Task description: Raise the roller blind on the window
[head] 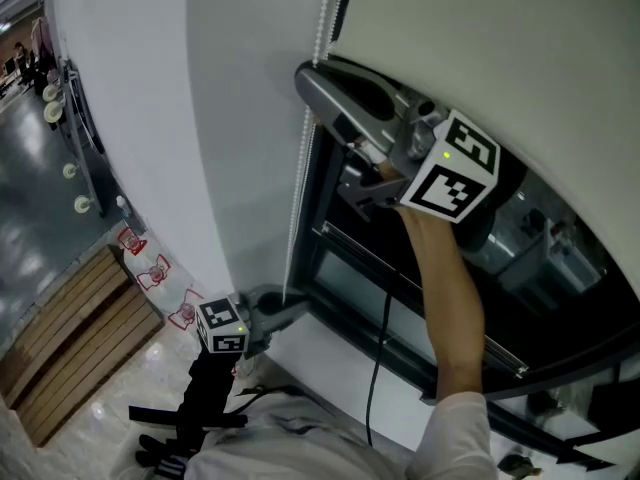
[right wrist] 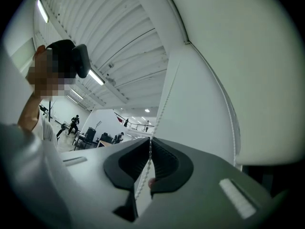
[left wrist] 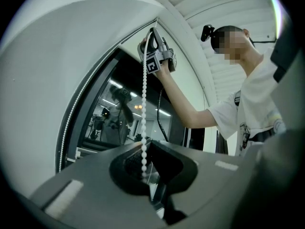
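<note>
Low down, the left gripper (head: 278, 304) points roughly level, its grey jaws pinched on the white bead chain (head: 298, 188). Higher, the right arm (head: 450, 288) reaches up, and the right gripper (head: 318, 86) clamps the same chain beside the smooth pale roller blind (head: 500, 48), which covers the upper part of the window (head: 560, 268). The right gripper view alone shows the ribbed black lining of those jaws meeting on the beads.

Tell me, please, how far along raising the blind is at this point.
Done: the blind looks partly up, with dark window glass bare below its bottom edge. In hand: the right gripper is shut on the chain high up, and the left gripper is shut on it lower down. Left: probably more pulls, since the blind covers the upper glass.
</note>
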